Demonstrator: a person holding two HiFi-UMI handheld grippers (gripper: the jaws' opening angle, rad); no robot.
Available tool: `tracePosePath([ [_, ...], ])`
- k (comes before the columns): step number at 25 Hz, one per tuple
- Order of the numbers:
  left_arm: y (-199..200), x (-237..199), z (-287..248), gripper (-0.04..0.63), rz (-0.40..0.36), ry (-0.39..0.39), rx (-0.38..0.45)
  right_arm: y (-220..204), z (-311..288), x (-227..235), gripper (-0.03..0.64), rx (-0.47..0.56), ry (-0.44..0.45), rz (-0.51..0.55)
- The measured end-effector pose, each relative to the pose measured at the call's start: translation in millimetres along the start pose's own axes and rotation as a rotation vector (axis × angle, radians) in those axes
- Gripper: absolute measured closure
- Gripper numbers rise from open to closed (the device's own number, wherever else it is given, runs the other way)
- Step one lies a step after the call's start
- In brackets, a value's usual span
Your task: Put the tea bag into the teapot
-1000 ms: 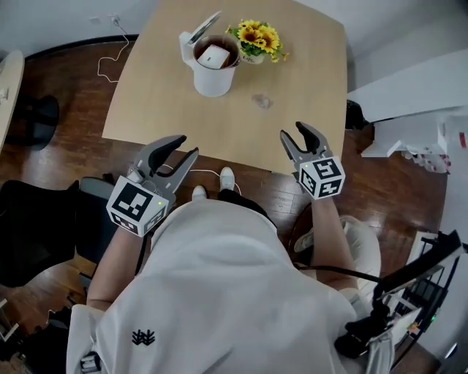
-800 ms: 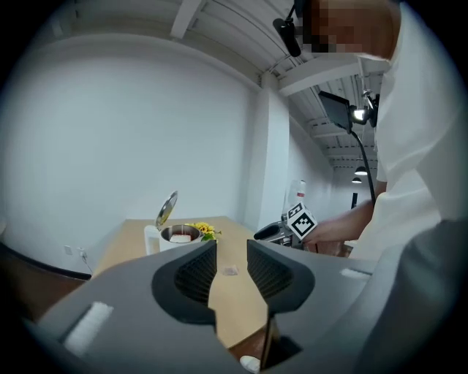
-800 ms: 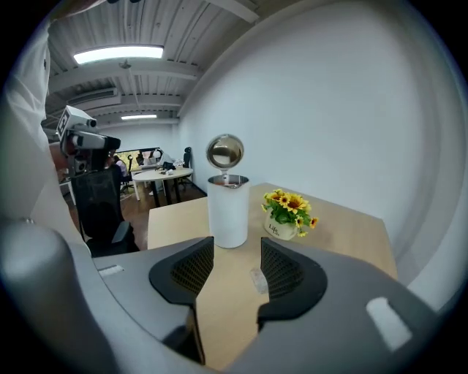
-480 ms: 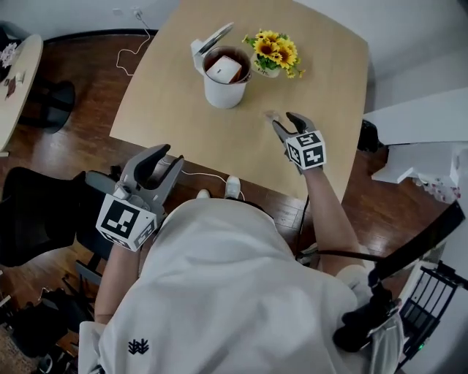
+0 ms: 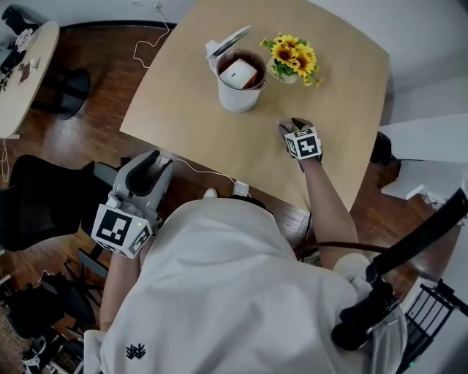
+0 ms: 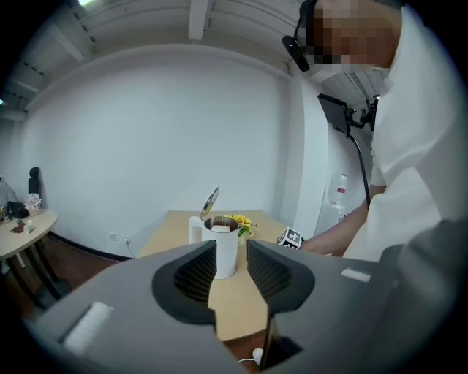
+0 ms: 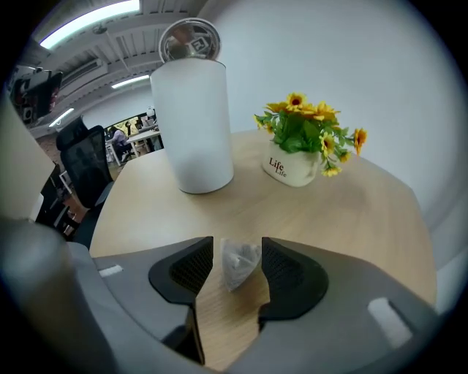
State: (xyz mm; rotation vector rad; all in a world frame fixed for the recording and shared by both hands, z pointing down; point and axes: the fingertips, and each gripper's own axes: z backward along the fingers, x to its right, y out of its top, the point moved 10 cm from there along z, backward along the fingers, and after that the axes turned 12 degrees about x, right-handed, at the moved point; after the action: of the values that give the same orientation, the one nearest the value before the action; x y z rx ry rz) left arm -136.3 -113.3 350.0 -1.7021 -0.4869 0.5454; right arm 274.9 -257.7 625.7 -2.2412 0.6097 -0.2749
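A pale wooden table (image 5: 190, 109) stands on a dark plank floor (image 5: 95, 102), where a white cable (image 5: 142, 44) trails across the boards. 1 round side table (image 5: 29, 73) sits at the far left, with a black chair (image 5: 44, 212) nearby. The walls (image 6: 146, 146) are plain white, and long light strips (image 7: 88, 20) glow on the ceiling

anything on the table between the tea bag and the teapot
No, only bare table between tea bag and teapot, as the right gripper view shows.

Bright, even ceiling light — soft shadows, fisheye-warped edges.
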Motion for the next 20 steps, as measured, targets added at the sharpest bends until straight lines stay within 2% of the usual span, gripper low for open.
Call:
tracePosePath([
  [3,1,-2,0,0.491,-0.005,0.010,-0.004,-7,-10,2,0.421,-0.028,0.004,-0.006],
  [6,3,-4,-1,0.489,-0.009,0.020,0.003,-14,-15,2,0.467,-0.054,0.001,-0.014],
  [11,1,-6,0,0.489,-0.022,0.042,0.007,-17,-18,-1,0.516,-0.034,0.018,-0.026],
  [16,1,-3,2,0.491,-0.023,0.038,0.008,-15,-14,0,0.526,-0.032,-0.002,-0.037],
  [20,-2,-4,-2,0.489,-0.014,0.015,0.010,0,8,0,0.526,0.012,-0.005,-0.037],
])
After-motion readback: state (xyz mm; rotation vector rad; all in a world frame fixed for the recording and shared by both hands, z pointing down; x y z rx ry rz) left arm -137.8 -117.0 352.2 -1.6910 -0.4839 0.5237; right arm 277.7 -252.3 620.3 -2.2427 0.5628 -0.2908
